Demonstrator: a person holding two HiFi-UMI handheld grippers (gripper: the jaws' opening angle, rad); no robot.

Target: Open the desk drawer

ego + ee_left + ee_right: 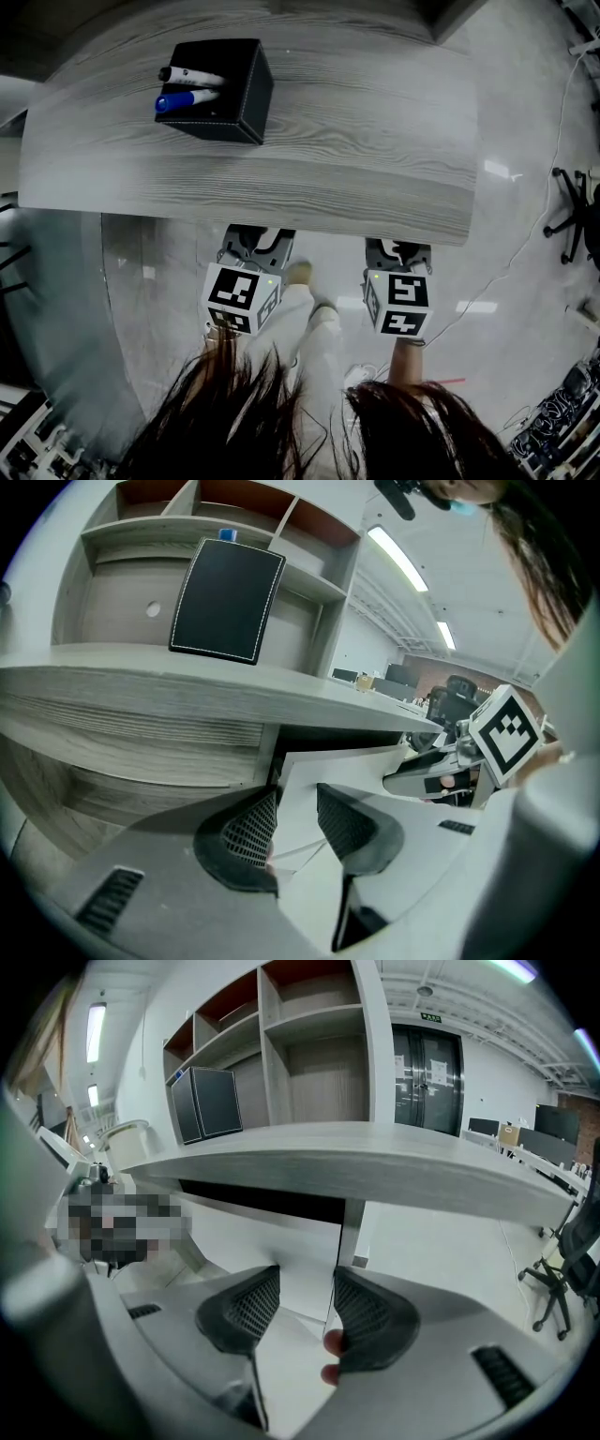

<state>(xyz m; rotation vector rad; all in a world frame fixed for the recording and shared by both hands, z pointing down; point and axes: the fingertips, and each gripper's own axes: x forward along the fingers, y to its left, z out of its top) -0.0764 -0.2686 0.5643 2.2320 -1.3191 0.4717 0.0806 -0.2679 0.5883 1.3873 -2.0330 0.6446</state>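
dark hair (234, 422) fills the bottom of the head view, closest to the camera. just beyond it the left gripper (255, 234) and right gripper (398, 246) are held side by side and a little apart, each with a black-and-white marker cube on top, their tips at the front edge of a grey wood desk (375, 141). the person's pale trouser legs (314, 328) show between them, above a glossy floor (506, 309).

the left gripper's pads (253, 829) stand wide apart and hold nothing. the right gripper's pads (253, 1309) are also spread wide and hold nothing; a fingertip (333, 1354) of the hand carrying it shows beside the right-hand pad.

the drawer (281, 1241) is a white front hanging just under the desk top, with a dark gap above it and a desk leg at its right. both gripper views look at it through their open jaws, and neither pad touches it. from above it is hidden beneath the desk top, and nothing sticks out past the desk edge.

on the far left of the desk sits a black box (234, 94) with two markers (187, 89) lying on top. open shelves (309, 1044) rise behind the desk. an office chair (572, 216) stands on the floor at the right.
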